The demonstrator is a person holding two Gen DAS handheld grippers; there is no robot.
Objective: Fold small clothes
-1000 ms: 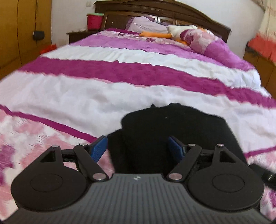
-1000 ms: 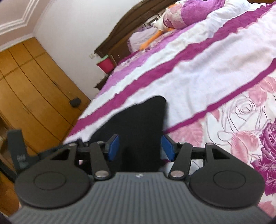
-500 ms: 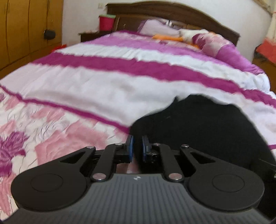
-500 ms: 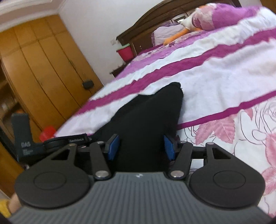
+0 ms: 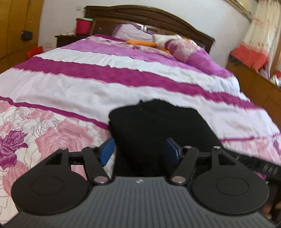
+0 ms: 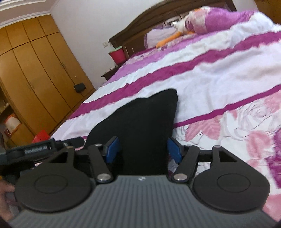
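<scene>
A folded black garment (image 5: 158,126) lies on the pink, white and purple bedspread (image 5: 87,87). My left gripper (image 5: 140,150) is open, its blue pads standing either side of the garment's near edge. In the right wrist view the same black garment (image 6: 140,122) lies ahead with one corner pointing away. My right gripper (image 6: 143,149) is open, its pads either side of the garment's near end. The near edge of the garment is hidden behind both gripper bodies.
Pillows and an orange and white soft toy (image 5: 158,42) lie by the dark wooden headboard (image 5: 149,15). A red tub (image 5: 83,26) stands on a bedside table. Wooden wardrobes (image 6: 35,70) line the left wall. A wooden cabinet (image 5: 254,84) stands to the right.
My left gripper was shut on the garment's edge half a second ago and has opened. The right gripper stayed open over the garment. Both views shifted slightly.
</scene>
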